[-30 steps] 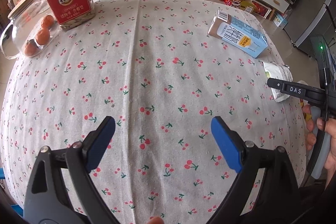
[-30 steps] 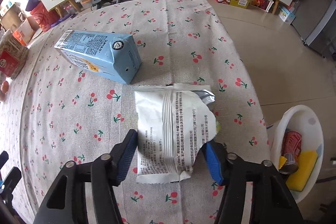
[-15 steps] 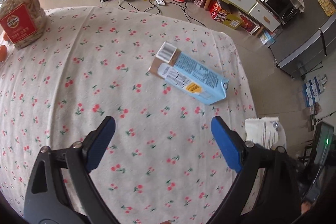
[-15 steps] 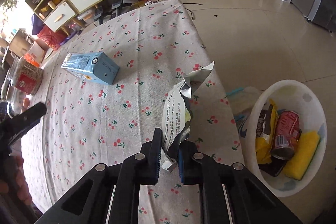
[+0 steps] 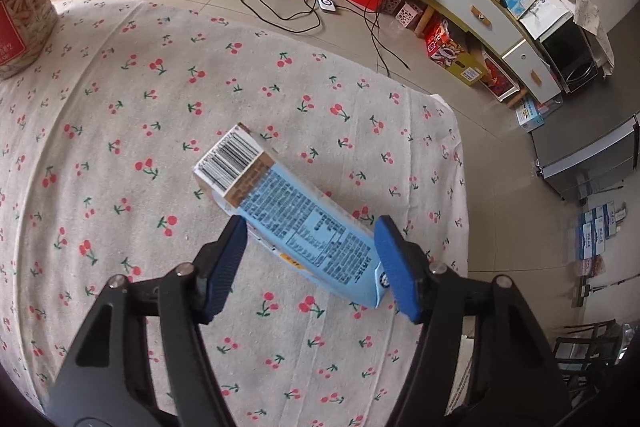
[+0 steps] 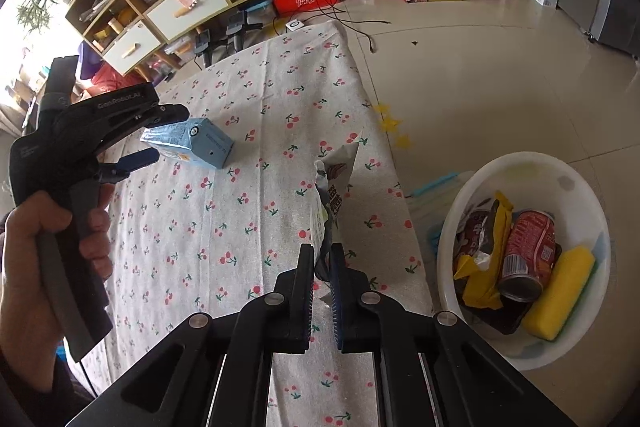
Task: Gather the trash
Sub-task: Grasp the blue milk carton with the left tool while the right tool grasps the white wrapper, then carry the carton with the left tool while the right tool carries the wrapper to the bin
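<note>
Left wrist view: the left gripper (image 5: 310,259) hangs wide open astride the carton (image 5: 292,223), which lies flat on the tablecloth (image 5: 120,131). The right gripper (image 6: 322,279) is clamped on the wrapper (image 6: 334,187), held above the cloth's edge beside the bin (image 6: 580,187).

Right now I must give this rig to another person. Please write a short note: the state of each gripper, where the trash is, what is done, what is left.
Right gripper: shut on the snack wrapper, held up above the table's right edge.
Left gripper: open, one finger on each side of the milk carton, not closed yet.
The carton lies on its side on the table.
White bin on the floor to the right already holds a can, a yellow sponge and wrappers.
Left to do: drop the wrapper into the bin, grip the carton, bin it too.
</note>
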Action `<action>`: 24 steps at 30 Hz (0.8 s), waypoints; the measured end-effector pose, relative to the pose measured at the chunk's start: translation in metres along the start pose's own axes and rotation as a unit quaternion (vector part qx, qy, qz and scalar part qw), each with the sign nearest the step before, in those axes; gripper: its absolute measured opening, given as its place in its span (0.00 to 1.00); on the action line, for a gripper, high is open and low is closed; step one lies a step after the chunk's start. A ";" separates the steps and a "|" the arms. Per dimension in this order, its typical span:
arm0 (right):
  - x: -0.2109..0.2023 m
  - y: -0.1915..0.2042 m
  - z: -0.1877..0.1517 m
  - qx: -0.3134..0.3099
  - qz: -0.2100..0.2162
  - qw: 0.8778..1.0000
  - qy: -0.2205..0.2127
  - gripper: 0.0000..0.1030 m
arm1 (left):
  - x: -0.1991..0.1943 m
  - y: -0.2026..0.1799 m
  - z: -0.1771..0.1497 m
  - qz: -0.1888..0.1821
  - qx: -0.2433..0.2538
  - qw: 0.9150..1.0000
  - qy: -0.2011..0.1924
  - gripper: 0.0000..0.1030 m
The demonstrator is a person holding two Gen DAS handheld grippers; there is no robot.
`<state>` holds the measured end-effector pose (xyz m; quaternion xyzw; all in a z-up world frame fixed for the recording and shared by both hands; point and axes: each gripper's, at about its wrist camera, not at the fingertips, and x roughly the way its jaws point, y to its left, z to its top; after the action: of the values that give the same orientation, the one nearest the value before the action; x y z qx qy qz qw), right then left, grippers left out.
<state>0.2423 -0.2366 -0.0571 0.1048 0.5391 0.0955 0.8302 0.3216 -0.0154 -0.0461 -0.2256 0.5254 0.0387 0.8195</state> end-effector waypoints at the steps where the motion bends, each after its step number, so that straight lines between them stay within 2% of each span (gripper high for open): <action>1: -0.002 -0.003 -0.001 0.001 0.001 1.000 0.000 0.08 | 0.000 -0.001 0.000 -0.001 -0.002 1.000 -0.002 0.65; 5: -0.004 -0.006 -0.003 0.002 0.009 1.000 0.001 0.08 | 0.000 -0.004 0.003 0.004 -0.006 1.000 -0.003 0.65; 11: -0.006 -0.003 -0.006 0.003 0.015 1.000 0.001 0.08 | 0.004 -0.005 0.009 0.010 -0.028 0.999 0.017 0.65; 16: -0.008 -0.002 -0.007 0.004 0.015 1.000 -0.001 0.08 | 0.011 -0.008 0.004 0.022 -0.012 0.999 0.029 0.65; 20: -0.009 -0.007 -0.006 0.008 0.016 1.000 -0.004 0.08 | 0.008 -0.002 0.000 0.028 0.001 0.999 0.018 0.52; 24: -0.012 -0.014 -0.004 0.018 0.017 1.000 -0.008 0.08 | -0.001 0.005 -0.007 0.025 0.032 0.999 0.012 0.45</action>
<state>0.2347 -0.2529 -0.0514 0.1292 0.5320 0.0992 0.8309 0.3138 -0.0134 -0.0498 -0.1864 0.5415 0.0394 0.8188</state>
